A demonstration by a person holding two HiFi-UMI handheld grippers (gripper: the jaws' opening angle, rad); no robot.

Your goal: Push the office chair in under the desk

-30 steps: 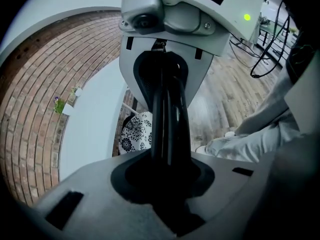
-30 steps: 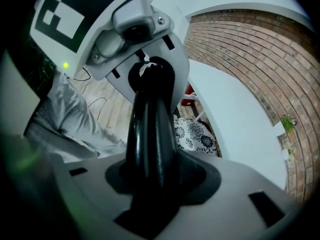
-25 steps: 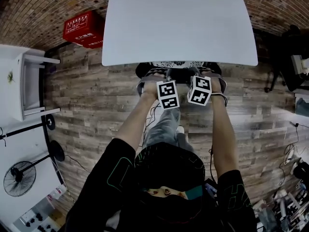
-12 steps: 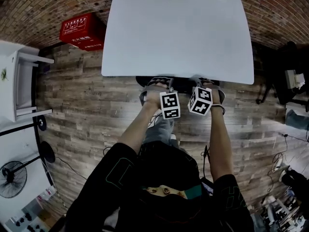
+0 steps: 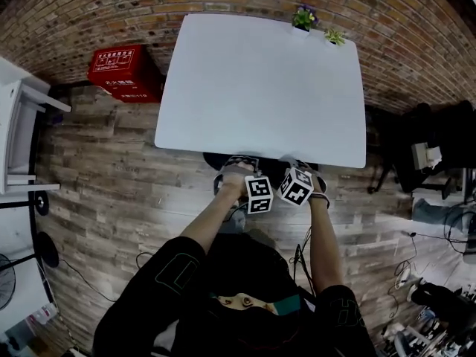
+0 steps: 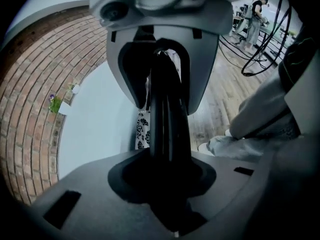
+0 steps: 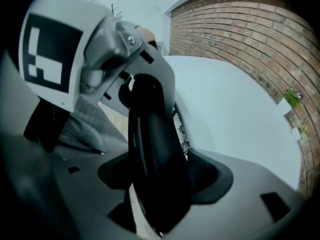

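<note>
The white desk (image 5: 260, 80) fills the middle of the head view. The black office chair (image 5: 223, 160) is tucked under its near edge, and only the top of the backrest and a strip of patterned fabric (image 6: 142, 129) show. Both grippers sit side by side at the backrest top, the left gripper (image 5: 249, 178) beside the right gripper (image 5: 301, 171). Left gripper's (image 6: 165, 109) dark jaws stand close together and are opening; I cannot make out what lies between them. The right gripper's (image 7: 150, 134) jaws are opening too, with a pale gap beside the dark bar.
A red crate (image 5: 123, 73) stands on the wooden floor left of the desk. Two small potted plants (image 5: 305, 17) sit at the desk's far edge, against the brick wall. White furniture (image 5: 18, 140) lines the left side. Dark equipment (image 5: 424, 136) and cables (image 5: 401, 274) are on the right.
The chair has slid farther under the desk, and less of its back shows. Both grippers moved forward with it. The desk's far edge and the plants have come into view.
</note>
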